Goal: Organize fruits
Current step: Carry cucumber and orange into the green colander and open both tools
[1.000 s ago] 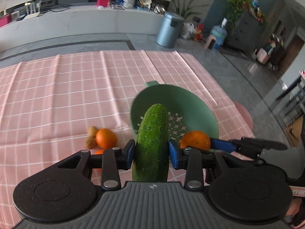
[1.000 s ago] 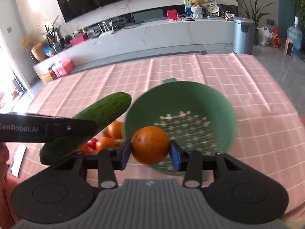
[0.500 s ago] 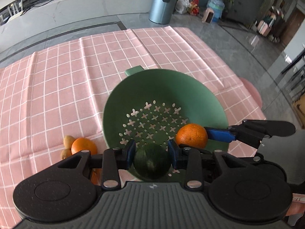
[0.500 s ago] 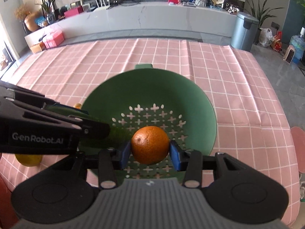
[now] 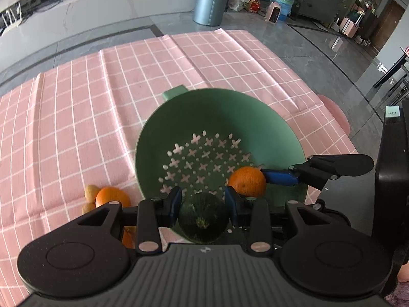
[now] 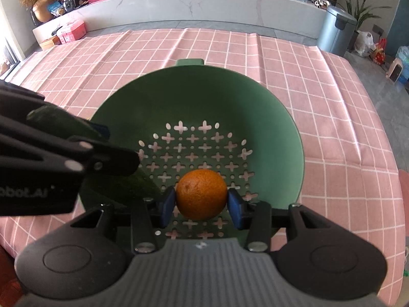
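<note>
A green colander (image 5: 255,117) (image 6: 255,107) stands on the pink checked cloth. My left gripper (image 5: 203,206) is shut on a dark green cucumber (image 5: 202,217), seen end-on, at the colander's near rim. In the right wrist view the cucumber (image 6: 58,122) slants into the bowl from the left. My right gripper (image 6: 202,203) is shut on an orange (image 6: 202,194) and holds it over the holed bottom; the orange also shows in the left wrist view (image 5: 246,181).
Another orange (image 5: 111,197) and two small brown fruits (image 5: 90,192) lie on the cloth left of the colander. The table's right edge (image 5: 332,107) drops to a grey floor. A metal bin (image 5: 211,0) stands beyond the table.
Both grippers have come forward and down over the colander. The cucumber has tipped from upright to pointing into the bowl. The orange now hangs lower, inside the bowl.
</note>
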The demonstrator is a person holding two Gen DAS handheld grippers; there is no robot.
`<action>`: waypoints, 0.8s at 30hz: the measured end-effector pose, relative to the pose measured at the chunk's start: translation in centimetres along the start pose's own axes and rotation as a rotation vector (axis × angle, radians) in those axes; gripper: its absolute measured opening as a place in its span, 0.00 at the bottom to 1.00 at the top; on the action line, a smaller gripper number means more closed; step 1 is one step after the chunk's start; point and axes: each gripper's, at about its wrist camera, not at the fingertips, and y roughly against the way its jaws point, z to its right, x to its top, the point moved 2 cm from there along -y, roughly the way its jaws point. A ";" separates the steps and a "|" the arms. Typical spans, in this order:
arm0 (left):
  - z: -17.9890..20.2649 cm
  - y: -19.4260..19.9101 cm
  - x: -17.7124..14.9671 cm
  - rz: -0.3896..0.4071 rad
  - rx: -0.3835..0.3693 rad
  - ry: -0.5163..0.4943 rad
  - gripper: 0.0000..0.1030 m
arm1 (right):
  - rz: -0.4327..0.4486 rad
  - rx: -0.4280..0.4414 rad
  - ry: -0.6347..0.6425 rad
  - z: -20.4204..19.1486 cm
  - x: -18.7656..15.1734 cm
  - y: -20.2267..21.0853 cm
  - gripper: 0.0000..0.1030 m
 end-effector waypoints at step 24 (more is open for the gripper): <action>-2.3 3.4 -0.5 0.103 -0.060 0.067 0.54 | 0.026 -0.051 0.083 -0.9 0.2 1.7 0.48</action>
